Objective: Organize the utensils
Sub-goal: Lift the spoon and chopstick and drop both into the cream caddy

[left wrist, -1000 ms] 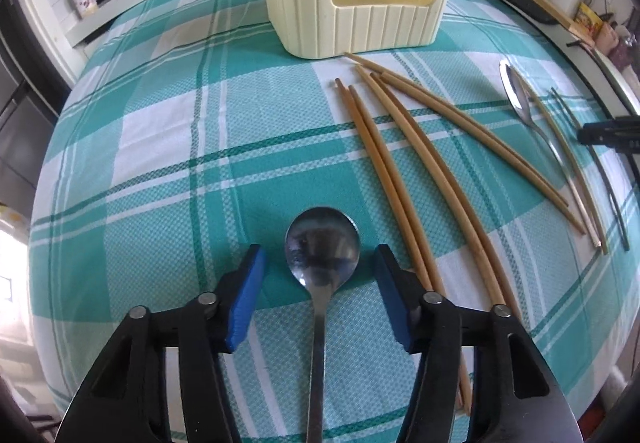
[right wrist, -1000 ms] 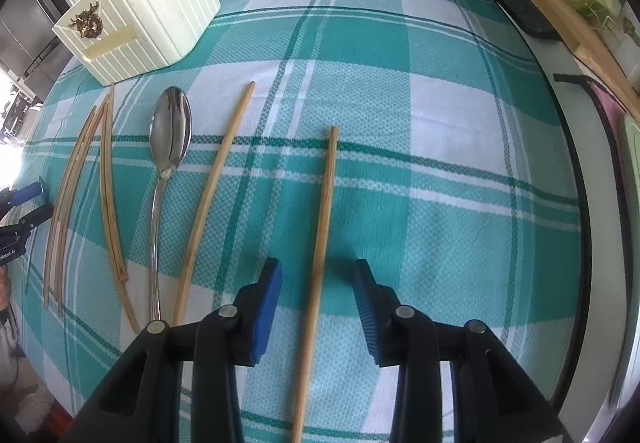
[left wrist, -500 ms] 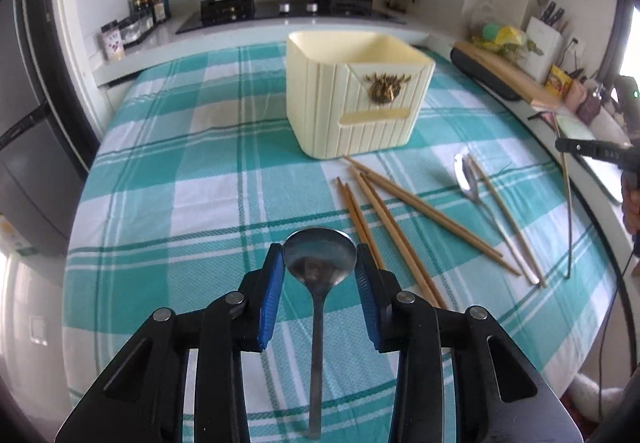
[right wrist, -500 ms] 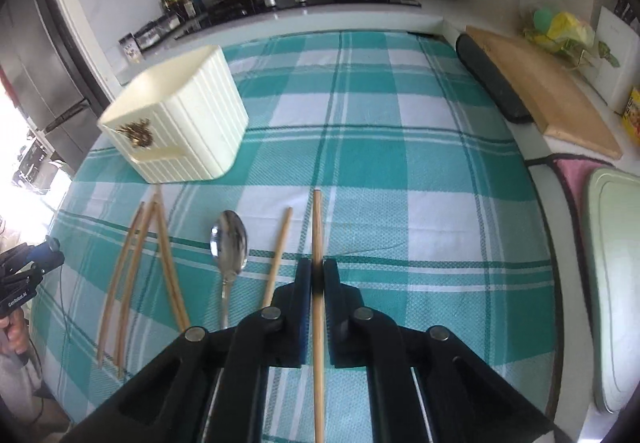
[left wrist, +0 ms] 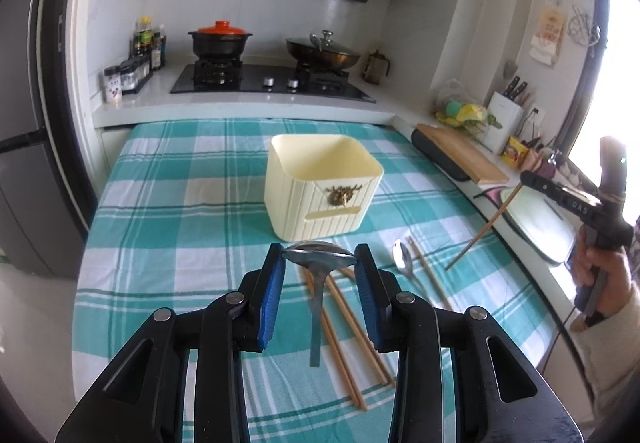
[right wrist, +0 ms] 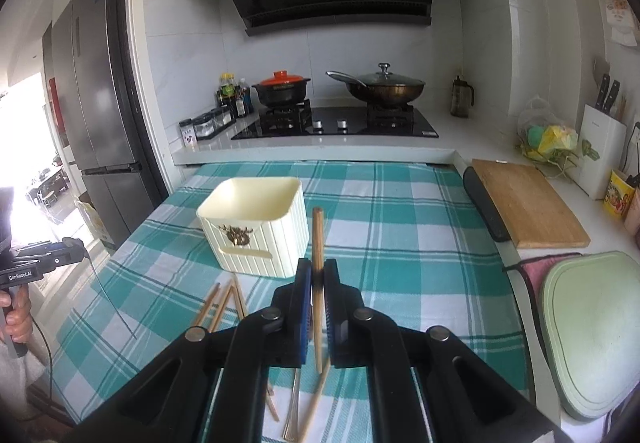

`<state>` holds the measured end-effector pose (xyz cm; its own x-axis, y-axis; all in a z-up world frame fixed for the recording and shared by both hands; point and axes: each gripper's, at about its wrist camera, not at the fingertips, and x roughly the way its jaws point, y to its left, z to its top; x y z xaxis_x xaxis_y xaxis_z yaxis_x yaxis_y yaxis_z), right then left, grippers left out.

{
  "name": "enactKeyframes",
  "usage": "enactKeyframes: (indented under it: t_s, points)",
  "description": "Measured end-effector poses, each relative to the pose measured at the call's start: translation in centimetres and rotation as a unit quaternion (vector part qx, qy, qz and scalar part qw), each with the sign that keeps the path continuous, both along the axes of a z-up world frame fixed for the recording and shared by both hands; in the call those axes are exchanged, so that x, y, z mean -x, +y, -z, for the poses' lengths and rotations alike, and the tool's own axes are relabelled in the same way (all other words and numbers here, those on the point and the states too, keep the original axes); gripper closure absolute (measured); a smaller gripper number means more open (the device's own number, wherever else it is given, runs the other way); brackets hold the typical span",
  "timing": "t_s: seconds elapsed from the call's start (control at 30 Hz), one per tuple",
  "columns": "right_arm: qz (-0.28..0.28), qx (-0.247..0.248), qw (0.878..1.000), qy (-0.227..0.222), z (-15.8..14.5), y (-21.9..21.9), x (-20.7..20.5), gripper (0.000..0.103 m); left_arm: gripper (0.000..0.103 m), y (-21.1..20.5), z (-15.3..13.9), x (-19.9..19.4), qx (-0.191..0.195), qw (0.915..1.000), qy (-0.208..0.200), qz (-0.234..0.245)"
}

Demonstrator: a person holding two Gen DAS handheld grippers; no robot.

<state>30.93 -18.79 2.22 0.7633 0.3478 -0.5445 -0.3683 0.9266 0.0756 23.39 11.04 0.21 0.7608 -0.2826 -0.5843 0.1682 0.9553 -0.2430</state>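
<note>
The left gripper (left wrist: 320,263) was clamped on a steel spoon (left wrist: 318,283), its blue pads (left wrist: 274,285) pressing the two sides of the shiny bowl. The spoon hung clear of the checked tablecloth (left wrist: 168,243), bowl up between the fingertips, handle dropping back toward the camera, its long axis running along the gripper's line.

The right gripper (right wrist: 318,275) was pinched nearly shut on a single wooden chopstick (right wrist: 318,235). The stick was pale, with a darker stretch at the pads, and its blunt end rose ahead toward the cream ribbed holder (right wrist: 256,231), its length lying along the fingers.

The left view alone showed a second spoon (left wrist: 402,259) lying on the cloth, the right gripper seen from the side (left wrist: 576,203) with the held chopstick slanting down from it, and several loose chopsticks (left wrist: 348,323). The right view alone showed a pale green board (right wrist: 592,331) on the counter.
</note>
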Motion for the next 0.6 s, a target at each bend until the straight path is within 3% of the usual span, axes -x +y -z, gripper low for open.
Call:
enactKeyframes:
  t_s: [0.13, 0.37, 0.5, 0.6]
  points:
    - [-0.008, -0.026, 1.000, -0.009, -2.2, 1.9, -2.8, 0.096, 0.067, 0.5, -3.9, -1.8, 0.030, 0.9990, -0.032, 0.005]
    - [-0.037, -0.029, 0.997, -0.069, -7.6, 6.8, -6.6, 0.097, 0.067, 0.9, -8.4, -8.8, 0.037, 0.9941, -0.089, -0.051]
    - [-0.036, -0.036, 0.992, -0.112, -8.3, 9.3, -8.6, 0.097, 0.067, 0.4, -8.1, -12.9, 0.054, 0.9877, -0.113, -0.093]
    - [-0.032, -0.029, 0.994, -0.100, -6.5, 11.1, -11.0, 0.097, 0.067, -0.2, -5.6, -16.5, 0.062, 0.9889, -0.078, -0.111]
